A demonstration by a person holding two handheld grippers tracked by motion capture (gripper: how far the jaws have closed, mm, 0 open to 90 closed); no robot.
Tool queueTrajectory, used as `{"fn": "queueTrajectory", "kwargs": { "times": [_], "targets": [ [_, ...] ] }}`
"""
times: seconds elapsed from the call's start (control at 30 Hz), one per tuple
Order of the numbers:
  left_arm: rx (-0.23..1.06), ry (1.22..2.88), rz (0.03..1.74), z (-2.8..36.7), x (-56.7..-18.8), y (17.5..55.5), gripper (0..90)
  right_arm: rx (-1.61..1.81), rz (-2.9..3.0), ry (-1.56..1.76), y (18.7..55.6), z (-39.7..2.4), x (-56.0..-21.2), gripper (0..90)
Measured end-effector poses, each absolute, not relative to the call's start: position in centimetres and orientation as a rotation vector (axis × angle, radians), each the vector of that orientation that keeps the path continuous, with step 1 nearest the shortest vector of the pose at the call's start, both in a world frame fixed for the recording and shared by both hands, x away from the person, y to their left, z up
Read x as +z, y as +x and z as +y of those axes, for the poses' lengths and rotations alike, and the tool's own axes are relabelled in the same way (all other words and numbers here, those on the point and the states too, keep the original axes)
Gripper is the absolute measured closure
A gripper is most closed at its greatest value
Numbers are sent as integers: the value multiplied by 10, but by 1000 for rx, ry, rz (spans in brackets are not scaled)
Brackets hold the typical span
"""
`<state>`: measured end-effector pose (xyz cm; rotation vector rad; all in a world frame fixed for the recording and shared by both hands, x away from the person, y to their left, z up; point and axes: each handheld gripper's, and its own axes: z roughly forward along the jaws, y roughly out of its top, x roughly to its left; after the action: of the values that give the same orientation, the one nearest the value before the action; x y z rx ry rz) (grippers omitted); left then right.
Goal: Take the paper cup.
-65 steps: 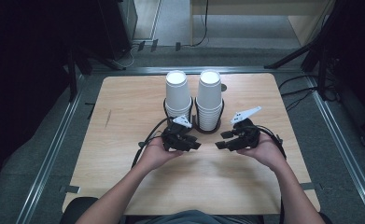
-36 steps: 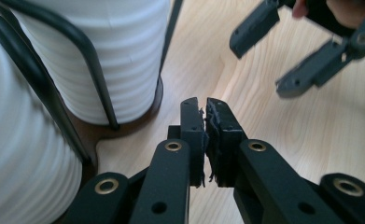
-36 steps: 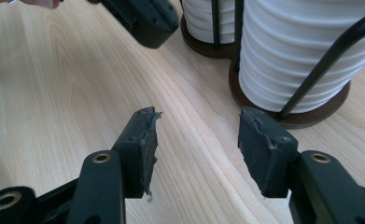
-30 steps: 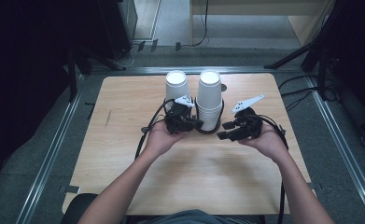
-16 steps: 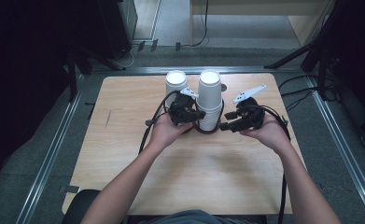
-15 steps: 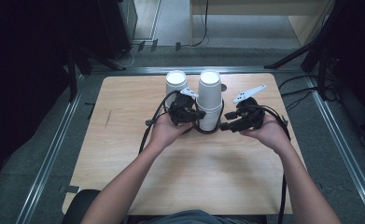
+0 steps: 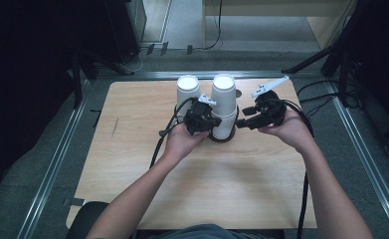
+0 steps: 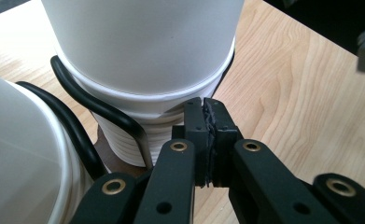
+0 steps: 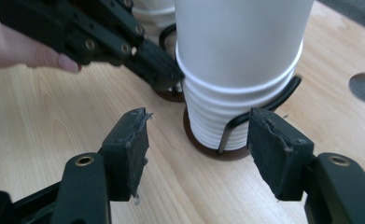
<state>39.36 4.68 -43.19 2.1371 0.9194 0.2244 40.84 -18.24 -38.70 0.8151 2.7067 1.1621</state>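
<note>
White paper cups sit in two stacks [image 7: 224, 107] at the table's [image 7: 132, 149] twelve o'clock edge. My left gripper [image 8: 203, 122], jaws closed, braces the right stack's ribbed rims; my right gripper [image 9: 200, 151], jaws just opening and empty, must close around a cup to separate it.

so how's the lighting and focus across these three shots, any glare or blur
High view: table evenly lit, surroundings dark, cup stacks slightly washed out. Left gripper view: the near cup is soft, the wood grain sharp. Right gripper view: crisp on the open right gripper, no glare.
</note>
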Motion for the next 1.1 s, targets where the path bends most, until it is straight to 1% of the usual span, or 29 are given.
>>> {"fn": "queueTrajectory", "kwargs": {
  "times": [0.3, 0.4, 0.5, 0.53, 0.6, 0.8, 1.1],
  "targets": [
    [224, 2123, 929, 45, -433, 392, 888, 1161, 2685, 781, 417, -175, -364, 331],
    [226, 2125, 929, 45, -433, 392, 879, 1151, 2693, 773, 424, -172, -353, 276],
    [223, 2123, 931, 44, -433, 392, 876, 1142, 2699, 773, 428, -168, -350, 249],
    [224, 2123, 930, 45, -433, 392, 874, 1135, 2699, 772, 432, -164, -347, 224],
    [222, 2123, 929, 44, -433, 392, 867, 1125, 2703, 779, 436, -160, -343, 201],
    [239, 2127, 928, 43, -432, 391, 868, 1075, 2717, 779, 446, -145, -335, 176],
    [249, 2123, 936, 41, -433, 389, 866, 1030, 2709, 813, 457, -128, -334, 161]
  ]
}}
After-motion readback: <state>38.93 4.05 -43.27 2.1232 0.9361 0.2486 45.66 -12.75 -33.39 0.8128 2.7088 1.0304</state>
